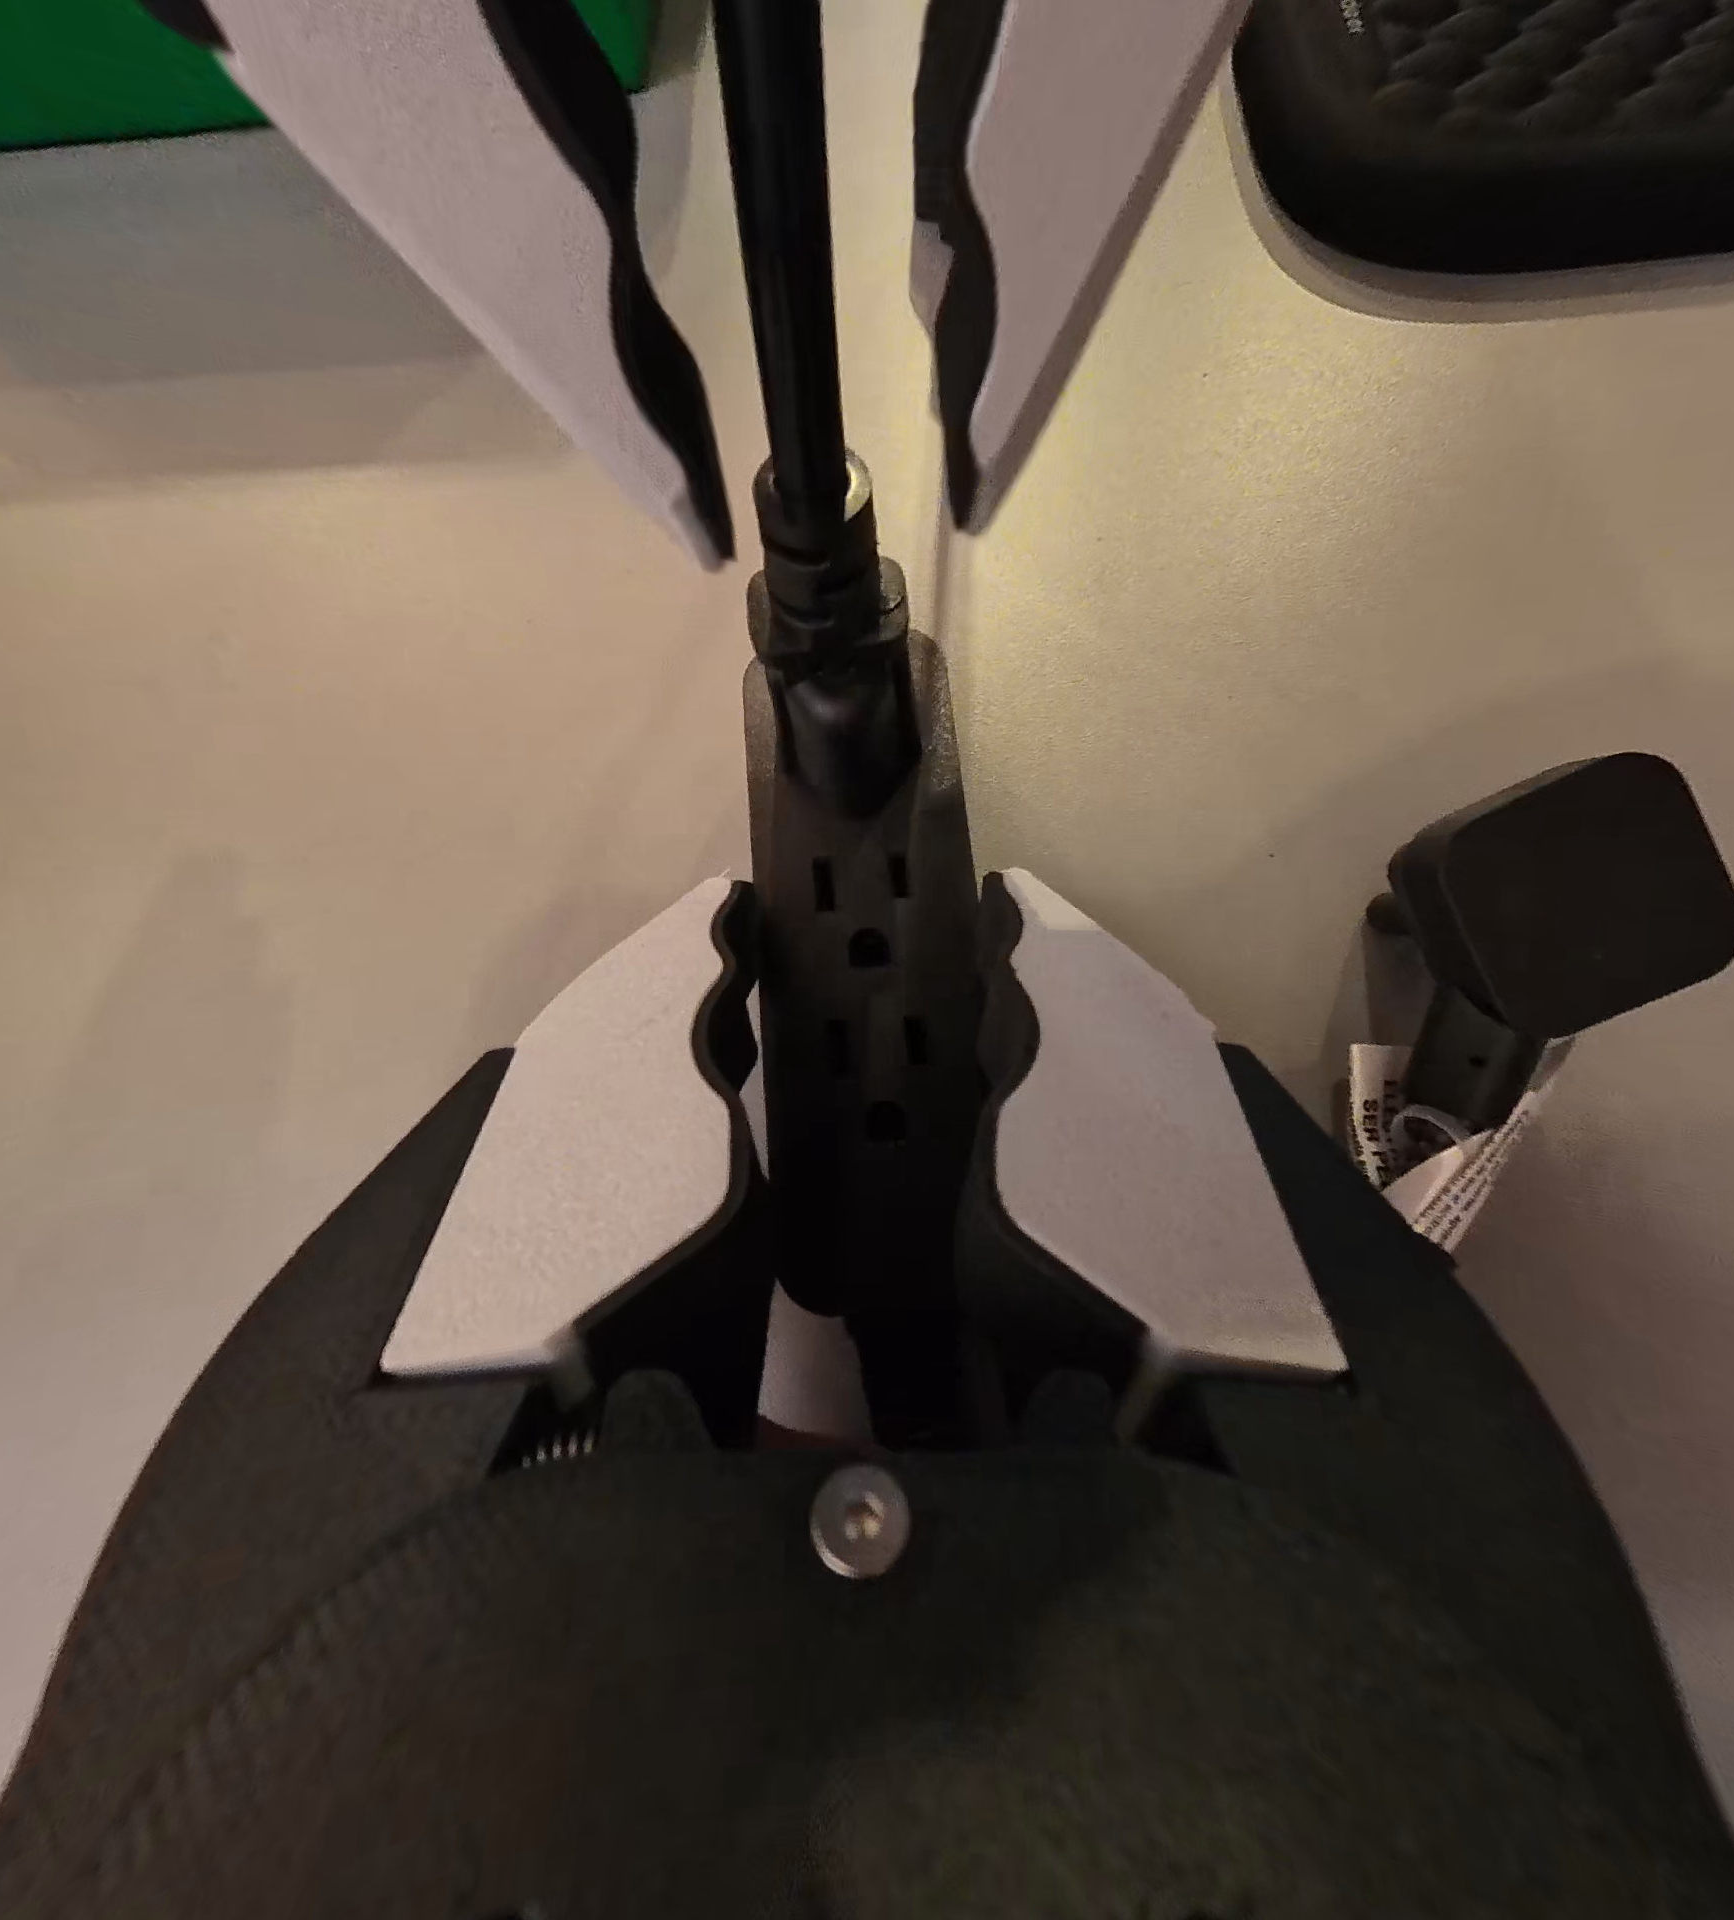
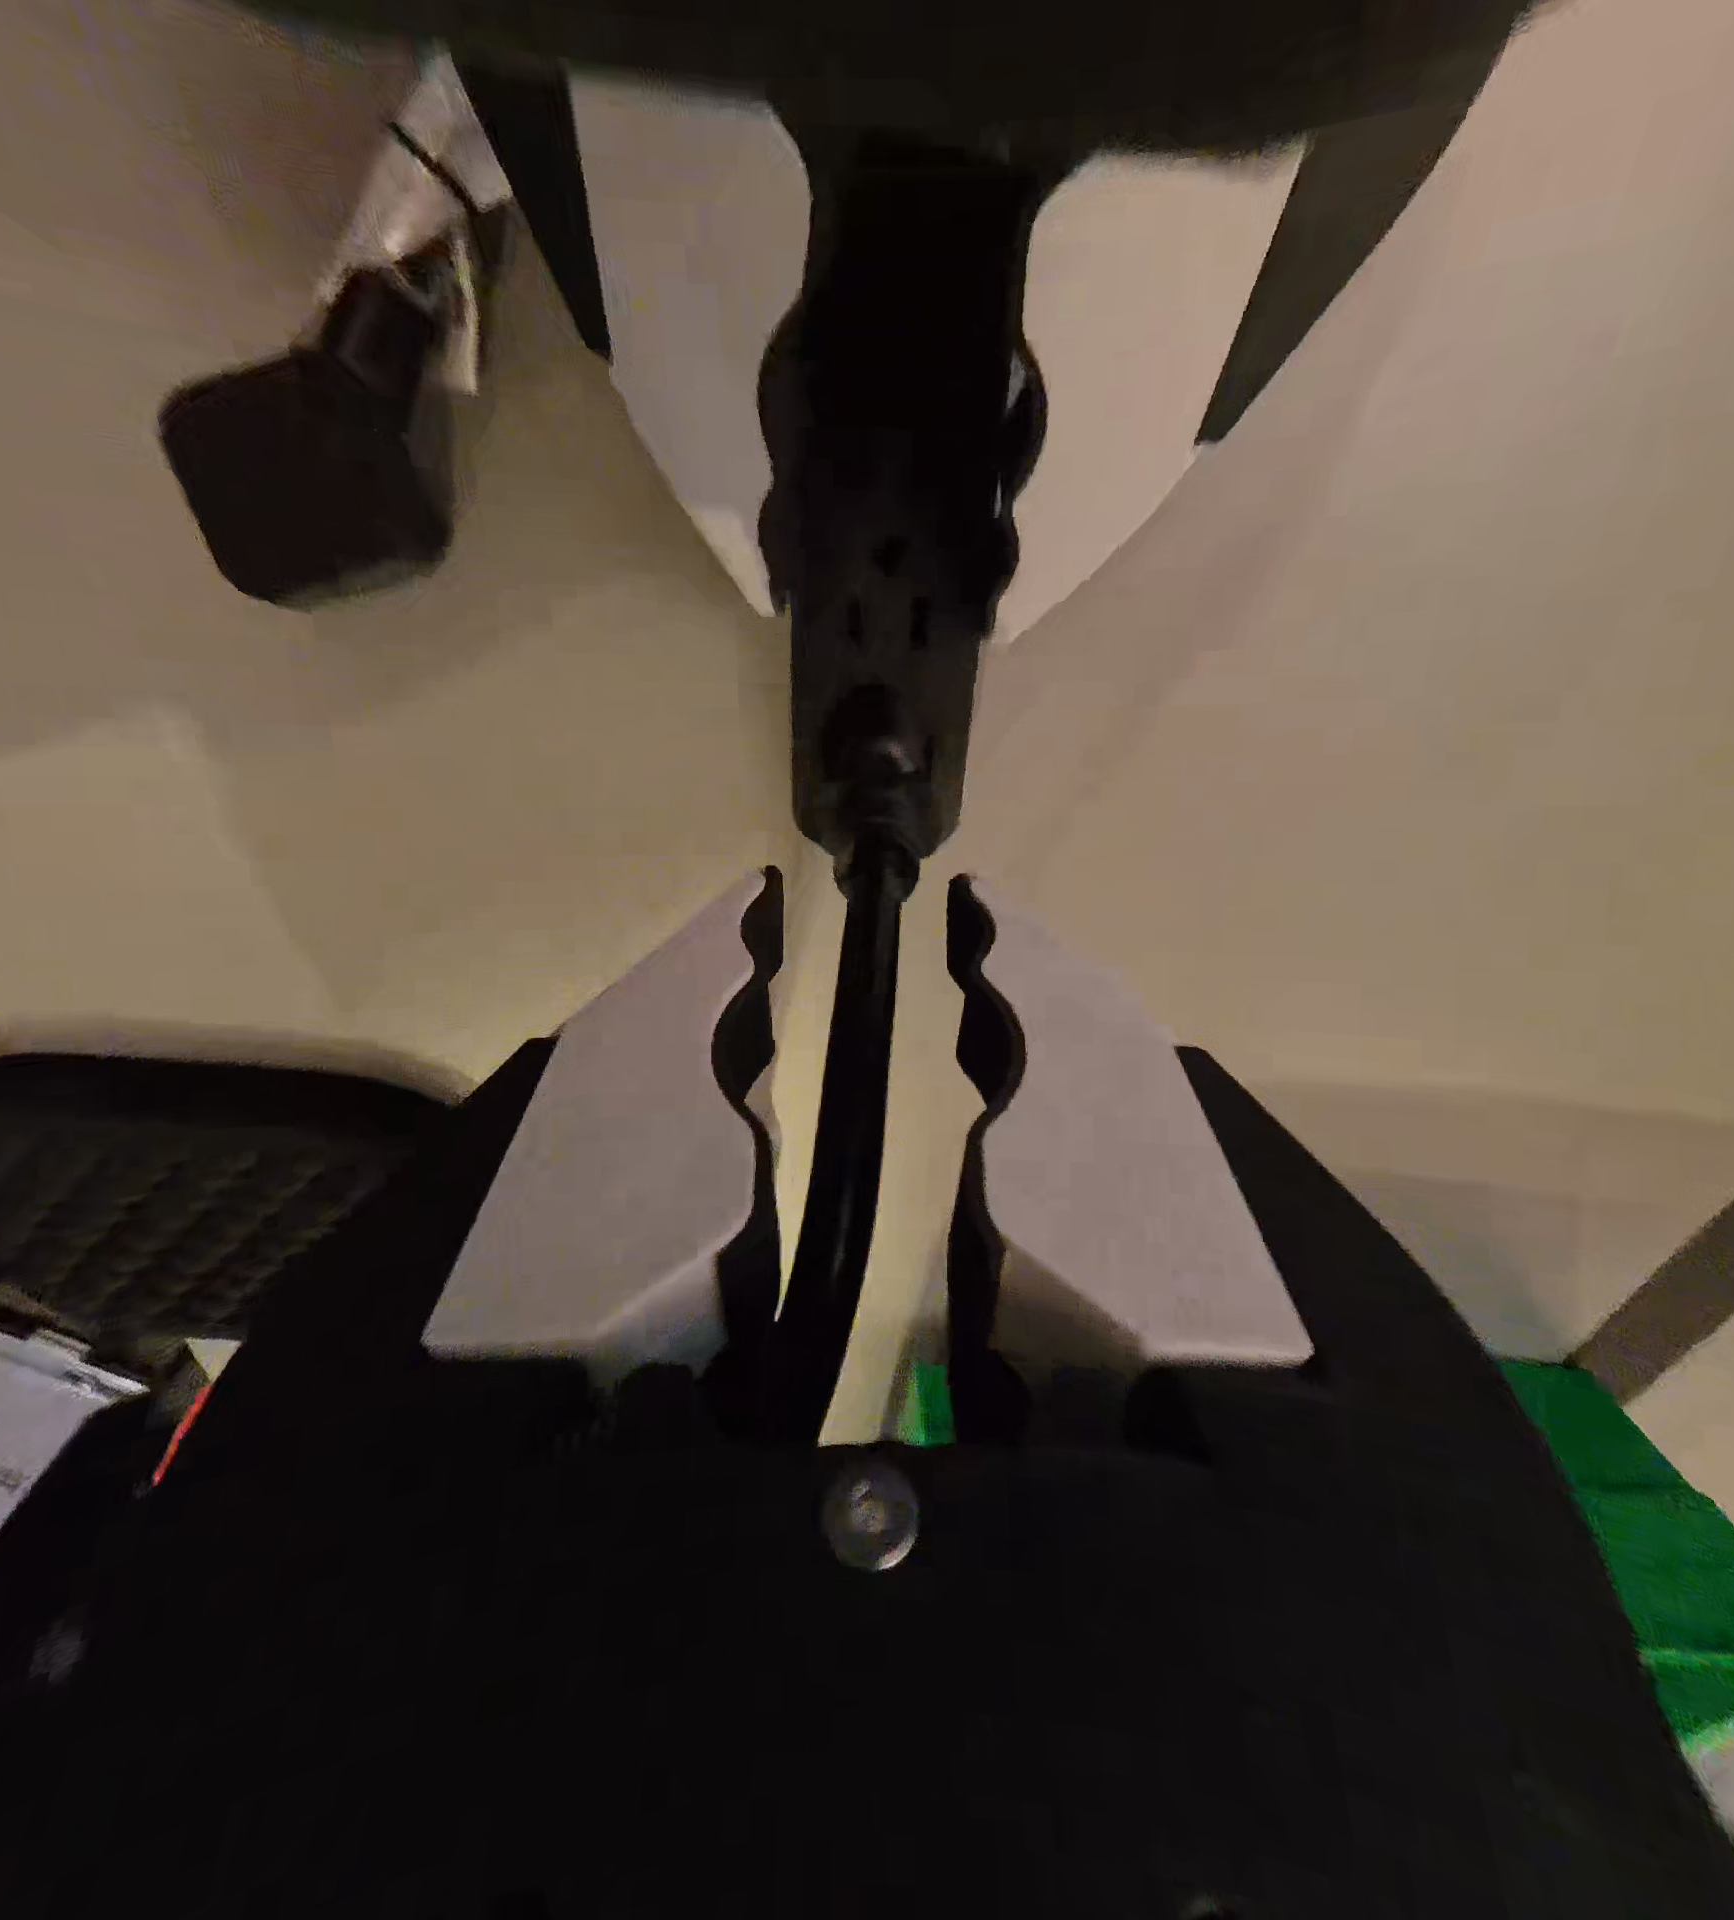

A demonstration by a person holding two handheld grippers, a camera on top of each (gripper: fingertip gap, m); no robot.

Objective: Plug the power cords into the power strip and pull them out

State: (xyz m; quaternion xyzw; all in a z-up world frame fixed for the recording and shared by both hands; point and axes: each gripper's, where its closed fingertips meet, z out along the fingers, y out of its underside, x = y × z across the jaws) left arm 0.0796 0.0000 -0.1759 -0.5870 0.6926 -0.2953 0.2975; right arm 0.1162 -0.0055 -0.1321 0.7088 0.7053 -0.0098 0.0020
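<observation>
black power strip lies on the pale table, clamped across its near end between the fingers of the left gripper. two of its outlets show bare. at its far end sits a plug with a black power cord running up between the fingers of the right gripper, which stand spread on either side of the cord, apart from it. further right, a second black plug with a white tag lies loose on the table, near a dark textured pad. a green box sits far left.
</observation>
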